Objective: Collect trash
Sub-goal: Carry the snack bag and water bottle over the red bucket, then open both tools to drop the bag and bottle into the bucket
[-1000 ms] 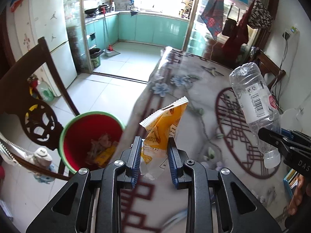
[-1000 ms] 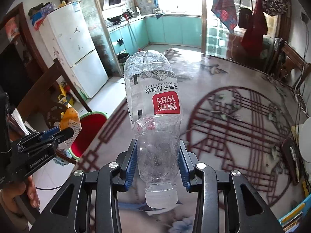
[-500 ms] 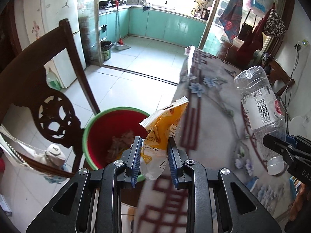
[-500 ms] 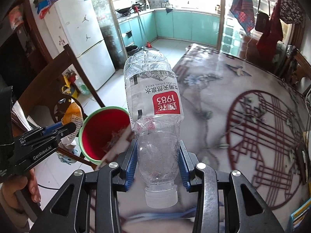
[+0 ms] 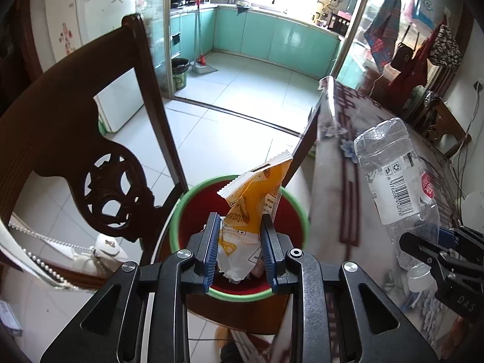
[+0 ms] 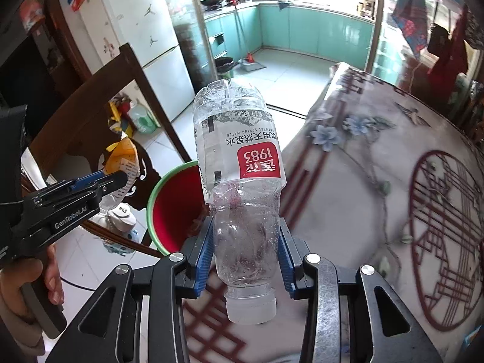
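Trash here is two pieces: an orange snack wrapper (image 5: 257,199), pinched between the blue pads of the left gripper (image 5: 240,249) at lower centre of the left wrist view, and a crushed clear water bottle (image 6: 242,187), clamped cap-down just above its neck by the right gripper (image 6: 245,257) at lower centre of the right wrist view. The red bin with a green rim (image 5: 184,208) sits on the tiled floor between a dark carved chair (image 5: 99,163) and the table edge (image 5: 326,181).

In the left view the wrapper hangs directly over the bin's mouth — letting go there should drop it inside. The bottle looks less ready: in the right view the bin (image 6: 169,205) lies left of it, so that hand probably needs to come over the rim before opening, lest the bottle bounce off the edge.

The bin's contents are mostly hidden behind the fingers — only a pale scrap shows. The tablecloth is motion-blurred, and whether more rubbish remains on it cannot be told.
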`<state>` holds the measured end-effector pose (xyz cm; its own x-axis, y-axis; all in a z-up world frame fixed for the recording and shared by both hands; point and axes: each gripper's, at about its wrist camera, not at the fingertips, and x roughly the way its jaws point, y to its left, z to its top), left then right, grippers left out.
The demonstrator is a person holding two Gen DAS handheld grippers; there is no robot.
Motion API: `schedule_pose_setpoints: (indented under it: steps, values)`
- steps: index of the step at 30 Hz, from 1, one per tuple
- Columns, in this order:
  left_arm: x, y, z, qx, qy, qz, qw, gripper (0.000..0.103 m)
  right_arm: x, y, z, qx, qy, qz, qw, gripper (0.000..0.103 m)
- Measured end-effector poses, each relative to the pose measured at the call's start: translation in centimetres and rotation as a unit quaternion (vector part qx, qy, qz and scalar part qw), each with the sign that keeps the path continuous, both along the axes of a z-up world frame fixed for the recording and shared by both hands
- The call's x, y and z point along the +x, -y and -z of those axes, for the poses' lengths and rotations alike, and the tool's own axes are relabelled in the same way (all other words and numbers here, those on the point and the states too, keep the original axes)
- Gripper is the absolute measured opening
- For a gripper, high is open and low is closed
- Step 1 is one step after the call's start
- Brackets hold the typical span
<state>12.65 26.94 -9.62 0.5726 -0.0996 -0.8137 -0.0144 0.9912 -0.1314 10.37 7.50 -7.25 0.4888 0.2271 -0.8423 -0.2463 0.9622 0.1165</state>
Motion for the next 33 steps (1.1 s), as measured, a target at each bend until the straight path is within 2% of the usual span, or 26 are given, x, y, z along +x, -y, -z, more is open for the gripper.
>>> schedule_pose_setpoints:
  steps: [14, 22, 33]
  values:
    - [5.0, -1.7, 6.2, -0.011, -0.081, 0.013, 0.9966, 0.025, 4.5, -4.5, 4.1, -0.024, -0.041, -0.011, 0.999, 0.037]
    - [6.4, -1.8, 8.6, -0.018, -0.115, 0.014, 0.9931, 0.025, 5.6, -5.4, 5.8, -0.03, -0.064, -0.01, 0.997, 0.037]
    - [7.4, -1.8, 10.2, -0.024, -0.141, 0.012, 0.9897, 0.025, 6.9, -5.6, 7.7, -0.033, -0.087, -0.004, 0.996, 0.037]
